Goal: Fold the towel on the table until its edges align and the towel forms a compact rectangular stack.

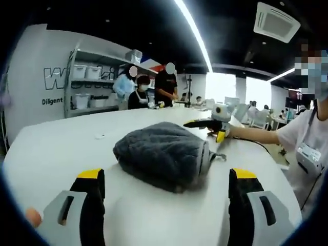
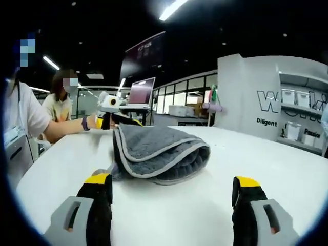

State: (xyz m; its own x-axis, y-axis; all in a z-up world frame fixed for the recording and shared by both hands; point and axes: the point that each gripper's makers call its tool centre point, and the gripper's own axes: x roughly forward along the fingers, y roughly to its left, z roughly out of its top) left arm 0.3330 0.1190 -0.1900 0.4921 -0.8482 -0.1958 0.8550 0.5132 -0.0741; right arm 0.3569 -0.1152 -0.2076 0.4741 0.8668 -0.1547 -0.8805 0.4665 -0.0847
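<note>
- The towel (image 1: 163,155) lies on the white table (image 1: 56,154) as a thick grey bundle, already folded over on itself, its layers rounded and loose, not yet a flat stack.
- In the left gripper view the left gripper (image 1: 167,205) has its jaws spread wide and empty; the towel sits just beyond and between them, slightly left of centre, apart from both tips.
- In the right gripper view the right gripper (image 2: 172,205) is likewise wide and holds nothing; the towel (image 2: 156,152) lies ahead, nearer the left jaw than the right.
- The two grippers face the bundle from opposite sides: the right gripper (image 1: 219,134) shows at the towel's far right in the left gripper view, and the left gripper (image 2: 109,119) shows beyond the towel's far left in the right gripper view.
- From the right gripper's side the stacked, pale-trimmed edges open toward the camera, with the rounded fold to the right; the left side sees only a smooth hump.
- Judgement: the bundle's long axis runs roughly across both views, and the right gripper, facing the open layers, looks better placed to take an edge for squaring up.
</note>
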